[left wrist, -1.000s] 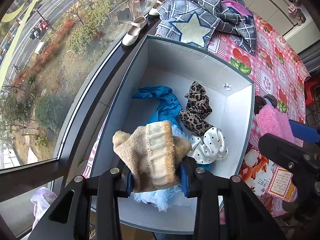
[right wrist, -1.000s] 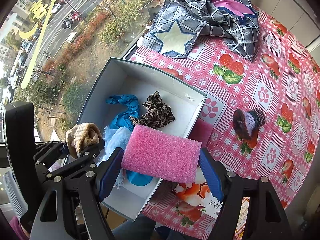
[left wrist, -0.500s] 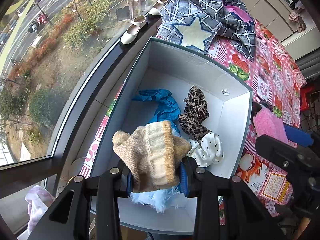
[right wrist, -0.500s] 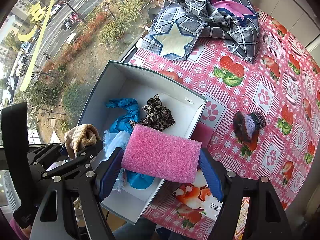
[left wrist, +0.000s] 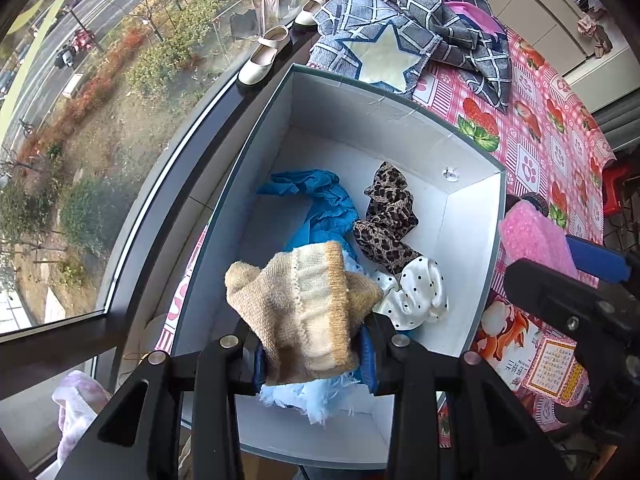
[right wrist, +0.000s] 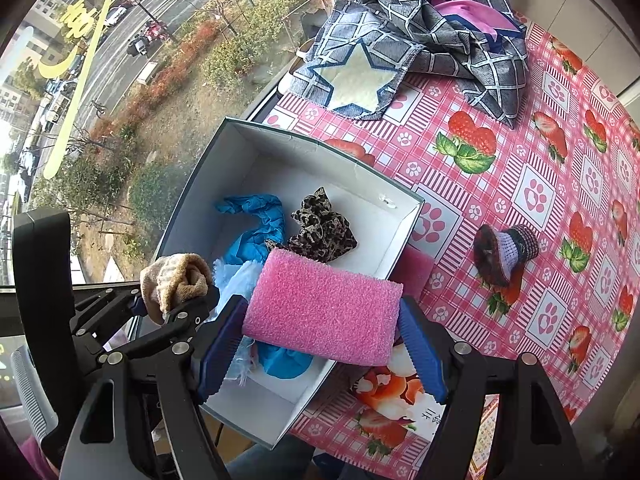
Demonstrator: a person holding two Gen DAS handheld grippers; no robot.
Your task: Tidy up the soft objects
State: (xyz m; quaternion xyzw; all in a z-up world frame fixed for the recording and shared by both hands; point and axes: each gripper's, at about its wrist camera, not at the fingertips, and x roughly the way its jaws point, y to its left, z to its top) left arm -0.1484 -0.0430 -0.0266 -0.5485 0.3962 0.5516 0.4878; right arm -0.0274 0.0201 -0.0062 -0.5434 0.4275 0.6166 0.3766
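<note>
While the left gripper squeezes a beige knit sock over the white box, the right gripper clamps a pink sponge above the box's near corner. Blue cloth, leopard scrunchie and polka-dot scrunchie sit inside; checked fabric lies on the strawberry tablecloth.

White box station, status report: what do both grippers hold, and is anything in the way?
Left gripper shut on tan knit sock above white box. Right gripper shut on pink sponge over box edge. Nothing blocking the drop.
</note>
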